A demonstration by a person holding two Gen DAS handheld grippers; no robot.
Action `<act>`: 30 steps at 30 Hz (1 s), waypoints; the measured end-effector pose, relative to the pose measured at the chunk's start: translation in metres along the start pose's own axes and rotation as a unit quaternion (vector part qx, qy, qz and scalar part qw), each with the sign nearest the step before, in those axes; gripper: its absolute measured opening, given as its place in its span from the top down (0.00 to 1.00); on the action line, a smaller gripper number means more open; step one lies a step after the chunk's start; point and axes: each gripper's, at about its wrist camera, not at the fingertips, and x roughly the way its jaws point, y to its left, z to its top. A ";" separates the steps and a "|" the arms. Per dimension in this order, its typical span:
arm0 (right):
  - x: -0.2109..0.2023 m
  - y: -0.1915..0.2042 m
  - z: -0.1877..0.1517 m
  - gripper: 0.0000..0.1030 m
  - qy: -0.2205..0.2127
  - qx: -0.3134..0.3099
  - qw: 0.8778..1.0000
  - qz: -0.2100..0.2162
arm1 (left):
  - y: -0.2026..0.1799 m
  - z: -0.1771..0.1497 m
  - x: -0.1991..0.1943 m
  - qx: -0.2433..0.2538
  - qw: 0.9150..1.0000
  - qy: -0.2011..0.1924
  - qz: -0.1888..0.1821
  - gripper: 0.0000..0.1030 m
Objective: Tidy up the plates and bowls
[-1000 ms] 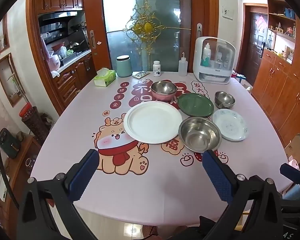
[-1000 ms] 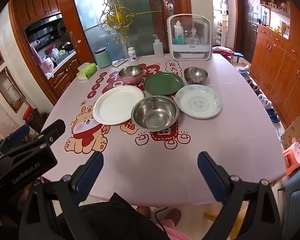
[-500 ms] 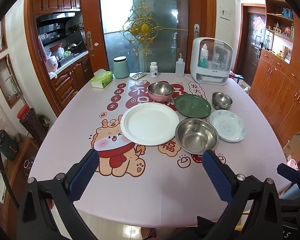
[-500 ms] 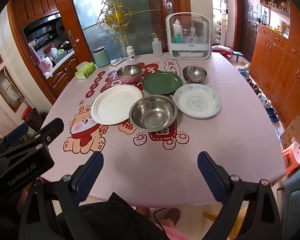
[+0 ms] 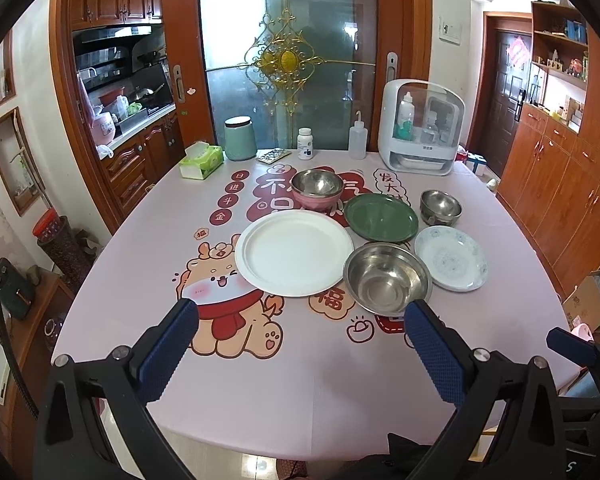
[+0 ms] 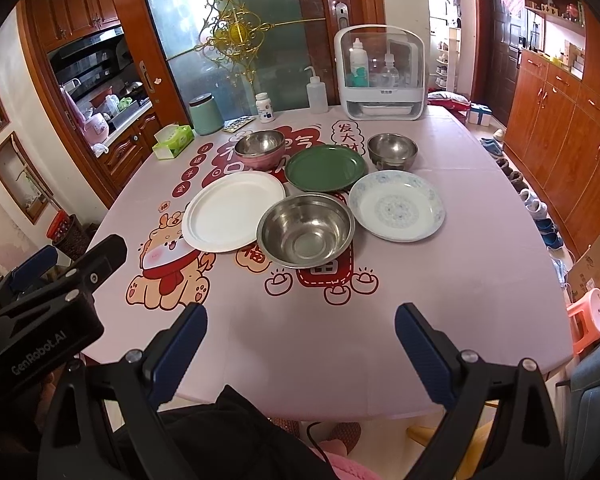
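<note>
Table (image 5: 340, 380), pink printed cloth, fills the middle of both views. At frame centre I see the white plate (image 5: 294, 252), largest, touching the big steel bowl (image 5: 386, 278) to its lower right. Above that lies the green plate (image 5: 380, 217); right of the bowl, the patterned plate (image 5: 451, 258). The pink-sided bowl (image 5: 317, 189) sits above the white plate; the small steel bowl (image 5: 440, 207) sits at right of the green plate. My left gripper (image 5: 300, 320) and right gripper (image 6: 300, 320), along the lower edge, both stand wide apart, holding nothing.
</note>
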 end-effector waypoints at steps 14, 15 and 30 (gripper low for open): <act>0.008 -0.025 0.008 0.07 -0.005 -0.011 1.000 0.022 | -0.019 0.001 0.002 -0.018 1.000 -0.004 0.016 0.01; 0.008 -0.027 0.008 0.07 -0.005 -0.012 1.000 0.023 | -0.020 0.000 0.002 -0.020 1.000 -0.004 0.017 0.01; 0.005 -0.054 0.007 0.07 -0.003 -0.031 0.999 0.040 | -0.038 -0.017 0.006 -0.061 0.997 0.027 0.043 0.01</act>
